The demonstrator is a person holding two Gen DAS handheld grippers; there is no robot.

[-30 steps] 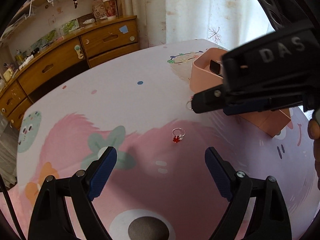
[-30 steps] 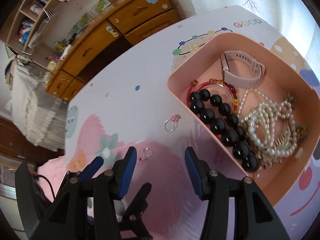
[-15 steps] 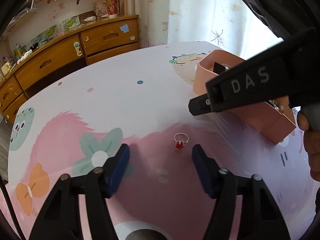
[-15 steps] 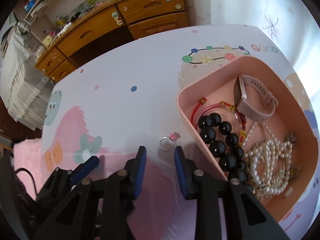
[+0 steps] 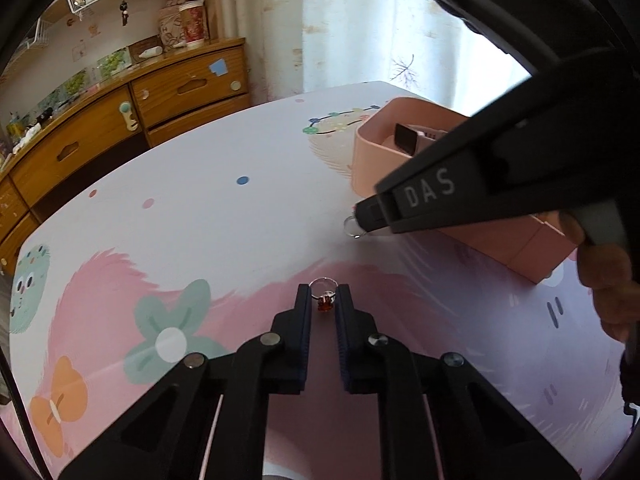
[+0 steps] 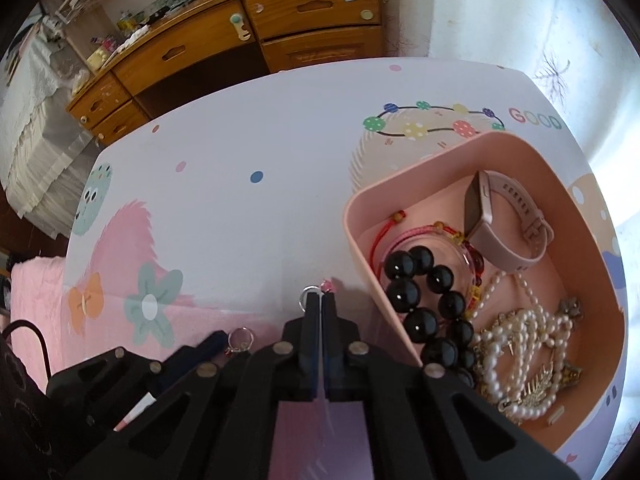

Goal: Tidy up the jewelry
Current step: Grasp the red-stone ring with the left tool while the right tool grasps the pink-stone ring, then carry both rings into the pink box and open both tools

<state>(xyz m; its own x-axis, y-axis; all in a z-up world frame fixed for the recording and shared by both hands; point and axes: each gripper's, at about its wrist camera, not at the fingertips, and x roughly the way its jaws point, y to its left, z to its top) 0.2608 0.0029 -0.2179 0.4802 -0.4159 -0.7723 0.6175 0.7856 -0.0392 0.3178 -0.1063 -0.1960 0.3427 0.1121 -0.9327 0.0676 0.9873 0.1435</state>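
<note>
A silver ring with a red stone [image 5: 324,298] lies on the table mat between my left gripper's [image 5: 323,294] fingertips, which are closed onto its sides. It also shows in the right wrist view [image 6: 240,338]. My right gripper [image 6: 319,300] is shut on a silver ring with a pink stone [image 6: 316,290], at the mat next to the pink box [image 6: 362,240]. This ring peeks out below the right gripper in the left wrist view [image 5: 353,227]. The box holds a pink watch [image 6: 506,220], black beads [image 6: 424,300], pearls [image 6: 524,344] and red cords.
The table carries a cartoon mat [image 5: 180,240] with flowers and dots. A wooden drawer cabinet [image 6: 240,36] stands beyond the far edge, curtains [image 5: 360,20] to the right. The pink box [image 5: 400,160] sits at the right side of the table.
Both grippers have closed: the left around the red-stone ring, the right on the pink-stone ring. Both moved forward and down to the mat.
</note>
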